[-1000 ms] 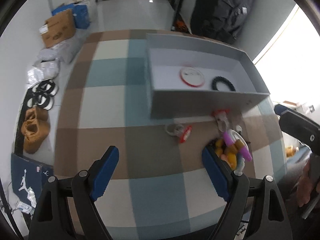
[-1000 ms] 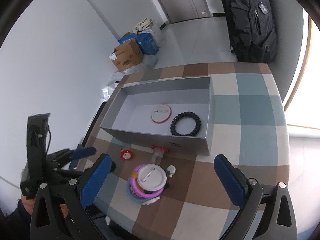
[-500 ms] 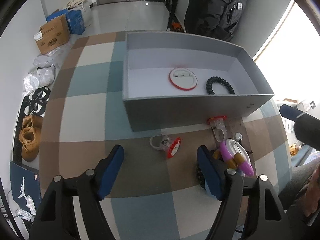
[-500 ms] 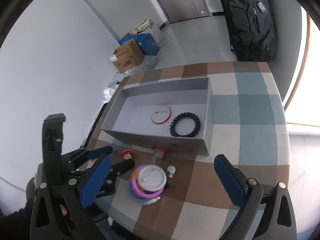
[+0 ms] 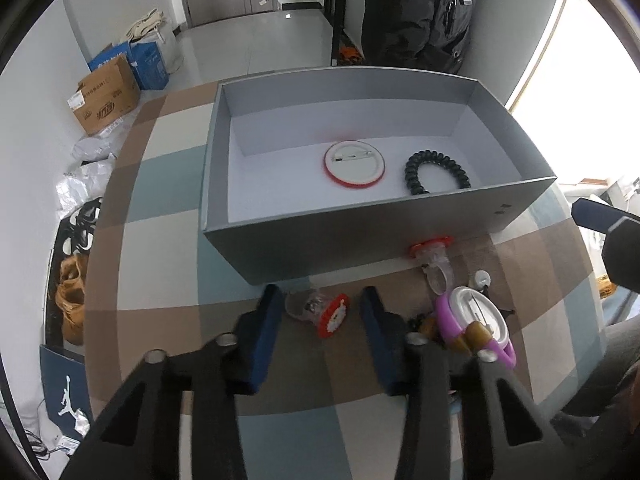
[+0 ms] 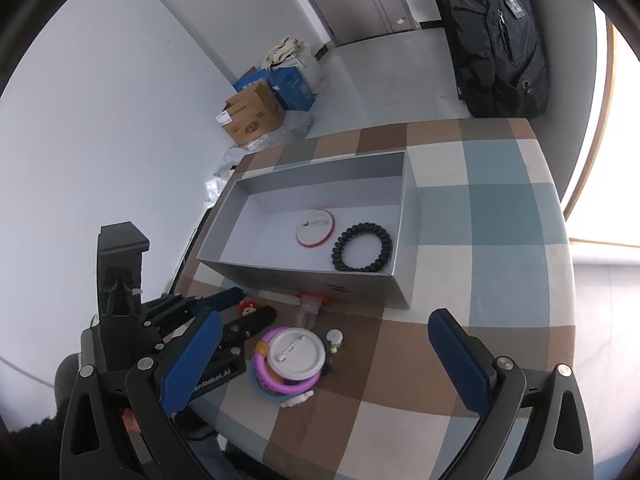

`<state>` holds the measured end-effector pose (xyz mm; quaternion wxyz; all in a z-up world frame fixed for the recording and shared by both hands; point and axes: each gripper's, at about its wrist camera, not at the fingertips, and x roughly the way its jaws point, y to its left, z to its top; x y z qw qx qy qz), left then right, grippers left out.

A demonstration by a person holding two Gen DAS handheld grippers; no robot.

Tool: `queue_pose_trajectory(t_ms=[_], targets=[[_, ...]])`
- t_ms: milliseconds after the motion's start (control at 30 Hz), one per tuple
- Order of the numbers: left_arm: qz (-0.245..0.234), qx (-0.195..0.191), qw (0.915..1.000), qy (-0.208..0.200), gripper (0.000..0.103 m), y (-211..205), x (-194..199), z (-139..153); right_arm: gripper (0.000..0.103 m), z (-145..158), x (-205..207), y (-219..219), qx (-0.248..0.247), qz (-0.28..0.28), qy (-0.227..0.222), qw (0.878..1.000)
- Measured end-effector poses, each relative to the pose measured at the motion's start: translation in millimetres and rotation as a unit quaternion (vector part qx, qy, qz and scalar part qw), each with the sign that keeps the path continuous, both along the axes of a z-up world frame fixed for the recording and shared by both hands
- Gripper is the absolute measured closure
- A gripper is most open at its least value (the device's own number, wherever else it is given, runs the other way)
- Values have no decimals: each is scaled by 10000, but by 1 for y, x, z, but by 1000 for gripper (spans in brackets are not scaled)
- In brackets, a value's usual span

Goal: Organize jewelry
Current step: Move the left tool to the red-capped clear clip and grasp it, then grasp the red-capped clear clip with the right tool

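A grey box on the checked table holds a white-and-red round badge and a black coiled bracelet. My left gripper is open, its jaws either side of a small red-rimmed clear trinket lying before the box. A second red-and-clear trinket leans at the box front. A pile with a white badge and purple bangle lies to its right. My right gripper is open, above the pile.
Cardboard box, blue bags and shoes lie on the floor left of the table. A black coat hangs beyond. A small white bead lies by the pile.
My left gripper has moved forward and down to the small red-rimmed trinket and narrowed its jaws around it. My right gripper has hardly moved.
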<state>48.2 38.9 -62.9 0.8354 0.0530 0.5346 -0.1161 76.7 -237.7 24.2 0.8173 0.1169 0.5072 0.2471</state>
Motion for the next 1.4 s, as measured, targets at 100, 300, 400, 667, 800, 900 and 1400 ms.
queue_pose_trajectory(t_ms=[100, 300, 400, 667, 800, 900, 1400], targets=[[-20, -149, 9998, 95, 78, 4, 1, 1, 0, 0, 0, 2, -16, 16, -1, 10000], [-6, -287, 9993, 224, 79, 7, 2, 3, 0, -3, 1, 5, -30, 39, 35, 10000], [49, -420, 9988, 245, 79, 13, 1, 7, 0, -6, 3, 8, -71, 48, 133, 9999], [248, -1109, 9933, 200, 79, 27, -1, 29, 12, -15, 9, 21, -31, 165, 392, 9991], [299, -1349, 9904, 61, 79, 33, 0, 41, 25, -24, 11, 35, -62, 270, 606, 9978], [317, -1524, 9878, -48, 79, 38, -2, 49, 31, -27, 12, 43, -105, 276, 667, 9973], [313, -1797, 9831, -157, 79, 55, -4, 56, 64, -48, 31, 72, -611, 35, 948, 9936]])
